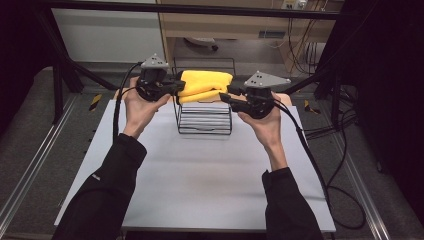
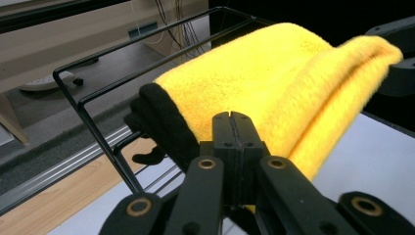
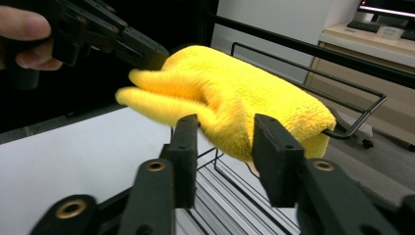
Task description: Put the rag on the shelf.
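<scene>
A folded yellow towel [image 1: 205,82] lies draped over the top rails of a black wire rack [image 1: 205,125] at the far middle of the table. My left gripper [image 1: 181,89] is at the towel's left end, jaws pressed together on its edge [image 2: 232,117]. In the right gripper view, the left gripper [image 3: 147,51] pinches a stretched fold of the towel [image 3: 244,93]. My right gripper [image 1: 225,94] is at the towel's right end. Its jaws [image 3: 227,142] stand apart with the hanging cloth between them, pads not pressing. A black strip of cloth [image 2: 161,122] shows at the towel's near end.
The rack stands on a white tabletop [image 1: 200,175] with open surface in front of it. Black frame bars [image 1: 65,75] flank the table, and cables [image 1: 320,165] trail off to the right. A wooden strip [image 2: 58,196] lies behind the rack.
</scene>
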The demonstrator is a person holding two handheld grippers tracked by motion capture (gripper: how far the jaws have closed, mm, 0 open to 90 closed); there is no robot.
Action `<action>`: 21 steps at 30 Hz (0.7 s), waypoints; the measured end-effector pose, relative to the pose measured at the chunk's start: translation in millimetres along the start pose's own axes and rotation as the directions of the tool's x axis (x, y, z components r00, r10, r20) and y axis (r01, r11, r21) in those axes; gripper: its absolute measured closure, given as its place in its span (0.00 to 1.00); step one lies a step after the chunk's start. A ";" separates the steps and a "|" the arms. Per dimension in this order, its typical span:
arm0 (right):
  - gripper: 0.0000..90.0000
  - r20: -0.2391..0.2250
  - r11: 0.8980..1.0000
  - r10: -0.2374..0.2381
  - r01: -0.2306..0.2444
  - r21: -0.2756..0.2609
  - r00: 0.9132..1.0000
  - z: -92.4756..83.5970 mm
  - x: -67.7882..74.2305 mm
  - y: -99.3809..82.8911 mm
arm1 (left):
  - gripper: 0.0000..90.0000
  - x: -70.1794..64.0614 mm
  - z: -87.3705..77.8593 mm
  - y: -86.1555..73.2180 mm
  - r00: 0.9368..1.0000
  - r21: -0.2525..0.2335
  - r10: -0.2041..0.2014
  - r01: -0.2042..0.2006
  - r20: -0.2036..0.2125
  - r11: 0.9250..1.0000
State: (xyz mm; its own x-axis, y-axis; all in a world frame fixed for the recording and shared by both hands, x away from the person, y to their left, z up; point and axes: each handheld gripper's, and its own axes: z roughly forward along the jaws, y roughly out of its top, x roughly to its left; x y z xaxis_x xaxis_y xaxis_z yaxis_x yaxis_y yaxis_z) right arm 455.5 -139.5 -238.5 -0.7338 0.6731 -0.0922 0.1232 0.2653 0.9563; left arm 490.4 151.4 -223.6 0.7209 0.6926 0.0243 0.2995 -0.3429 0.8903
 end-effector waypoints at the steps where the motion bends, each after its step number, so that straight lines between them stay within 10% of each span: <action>1: 0.65 -0.003 1.000 -0.001 0.001 -0.003 1.000 -1.8 0.6 0.6 | 1.00 -0.6 0.6 -0.8 1.000 0.004 0.006 -0.006 0.000 1.000; 5: 0.63 -0.007 0.999 0.017 -0.017 -0.040 1.000 -6.2 1.3 5.5 | 1.00 -1.5 4.9 -3.2 1.000 0.015 0.013 -0.013 -0.007 1.000; 13: 0.98 -0.013 0.993 0.092 -0.091 0.077 0.996 15.3 -2.3 -5.5 | 1.00 -2.4 9.9 -14.5 0.999 0.023 0.034 -0.034 -0.013 0.999; 21: 1.00 0.056 0.984 0.140 -0.145 0.105 0.989 29.6 -9.6 -25.8 | 1.00 -0.1 19.9 -25.1 0.999 0.025 0.030 -0.029 -0.020 0.999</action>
State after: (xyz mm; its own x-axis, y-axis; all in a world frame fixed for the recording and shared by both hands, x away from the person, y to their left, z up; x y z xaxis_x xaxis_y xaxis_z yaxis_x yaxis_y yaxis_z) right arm 479.2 -132.4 -270.6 -0.6709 0.7410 0.0270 0.2979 0.2360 0.9250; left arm 495.3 147.3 -255.0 0.7166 0.6948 0.0602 0.2934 -0.3786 0.8778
